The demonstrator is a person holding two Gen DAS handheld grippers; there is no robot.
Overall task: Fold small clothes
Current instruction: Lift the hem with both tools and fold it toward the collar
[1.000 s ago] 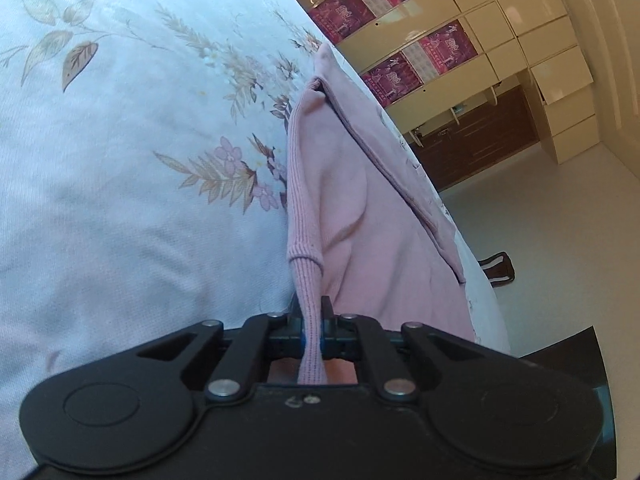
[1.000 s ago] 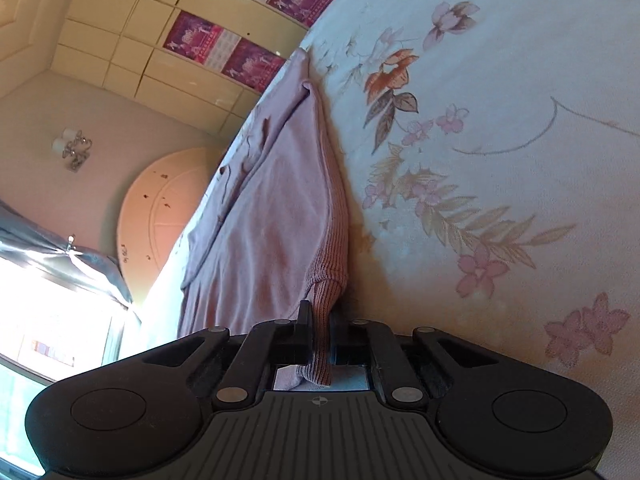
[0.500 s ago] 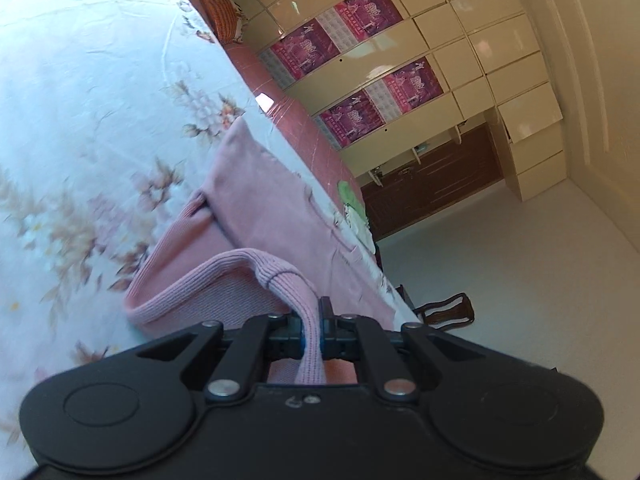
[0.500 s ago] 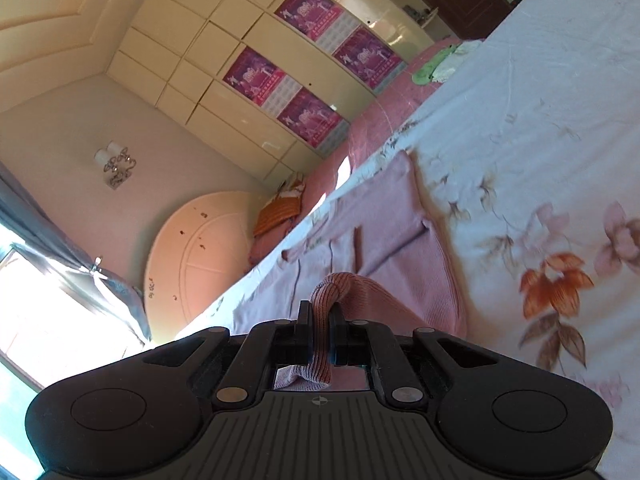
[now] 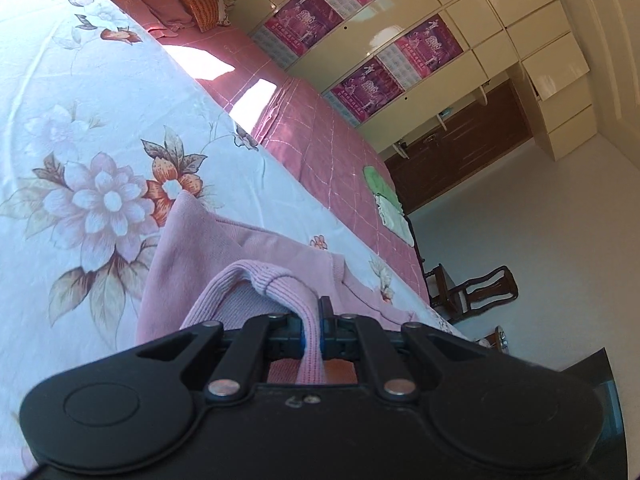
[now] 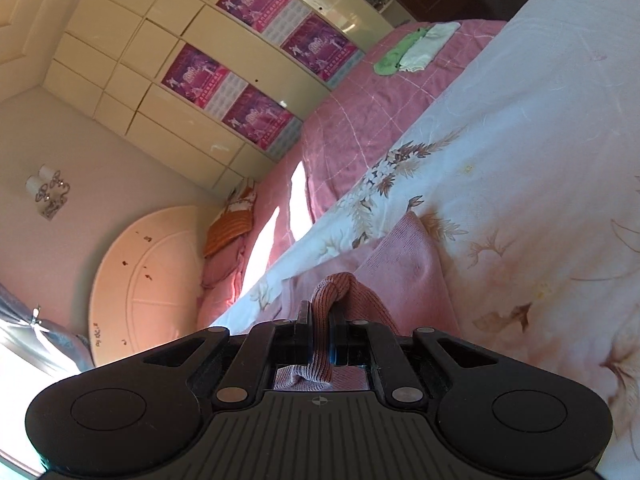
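Closest in the left wrist view, the left hand-held gripper (image 5: 313, 330) is a matte black plastic frame with rounded lobes and silver rivets. Its two narrow jaws are clenched on the ribbed knit hem of a pink sweater (image 5: 224, 264), which bunches into a soft loop just ahead of the tips. The rest of the sweater, a finer smooth knit, lies flat on the bed just beyond and to the left of the gripper.

In the right wrist view, the right hand-held gripper (image 6: 319, 334), of the same black build with a grooved grey plate at its base, is likewise clamped on a ribbed pink fold of the sweater (image 6: 404, 268), which rises in a small hump at the jaws. Both grippers sit low and tilted, pointing forward across the bed.

Under the sweater spreads a pale, lightly wrinkled floral bedsheet (image 5: 100, 152) printed with large pink and orange blooms. Beyond it lies a pink quilted bedspread (image 6: 372, 120) with a grid of stitched lines, and on its far side a small pile of green and white cloth (image 6: 416, 48). Farthest away, glossy cream cabinet doors carry purple posters (image 6: 224, 92).
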